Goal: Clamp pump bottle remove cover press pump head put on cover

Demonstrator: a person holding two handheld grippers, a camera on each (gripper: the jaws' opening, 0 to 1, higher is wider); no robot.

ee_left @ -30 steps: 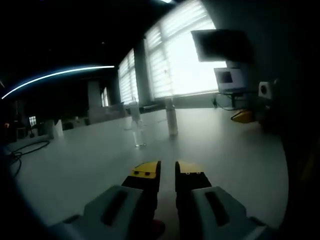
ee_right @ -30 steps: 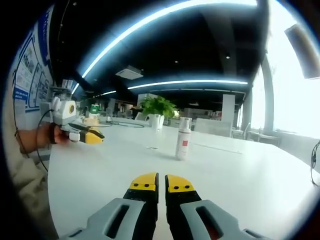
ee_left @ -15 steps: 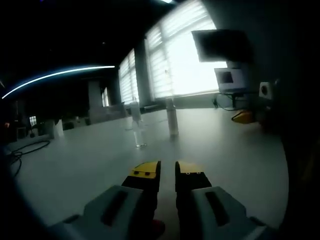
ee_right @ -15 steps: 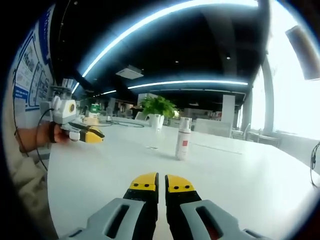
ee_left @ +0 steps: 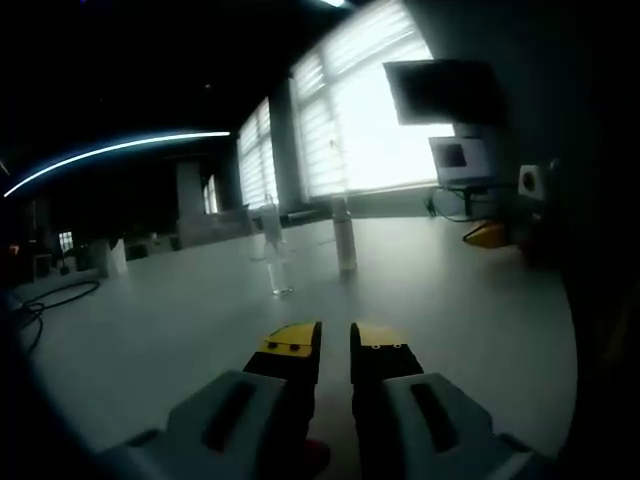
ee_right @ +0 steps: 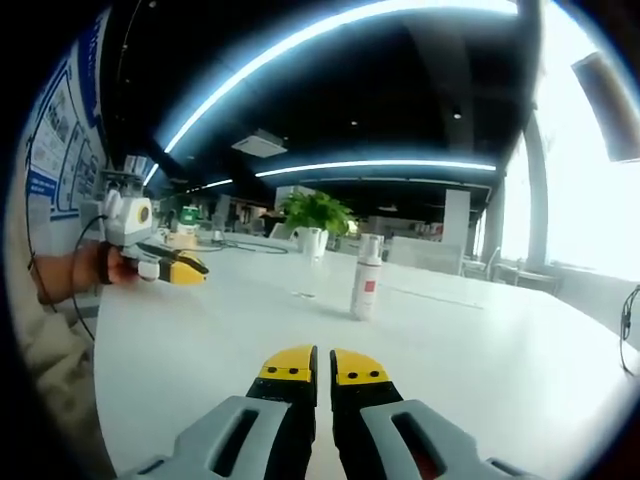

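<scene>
The pump bottle (ee_right: 366, 278) is white with a red label and a clear cover, and it stands upright on the white table (ee_right: 480, 350), well ahead of my right gripper (ee_right: 324, 366). That gripper's yellow-tipped jaws are shut with nothing between them. In the left gripper view the same bottle (ee_left: 344, 236) stands far ahead, slightly right of my left gripper (ee_left: 335, 342), whose jaws are close together and hold nothing. A hand holds the left gripper (ee_right: 170, 266) low over the table at the left of the right gripper view. The right gripper (ee_left: 486, 233) shows as a yellow tip at the right of the left gripper view.
A small clear object (ee_left: 275, 262) stands on the table left of the bottle. A potted plant (ee_right: 316, 222) sits behind the bottle at the far side. Bright windows (ee_left: 370, 120) and a monitor (ee_left: 455, 158) line the far wall. Cables (ee_left: 50, 300) lie at the table's left.
</scene>
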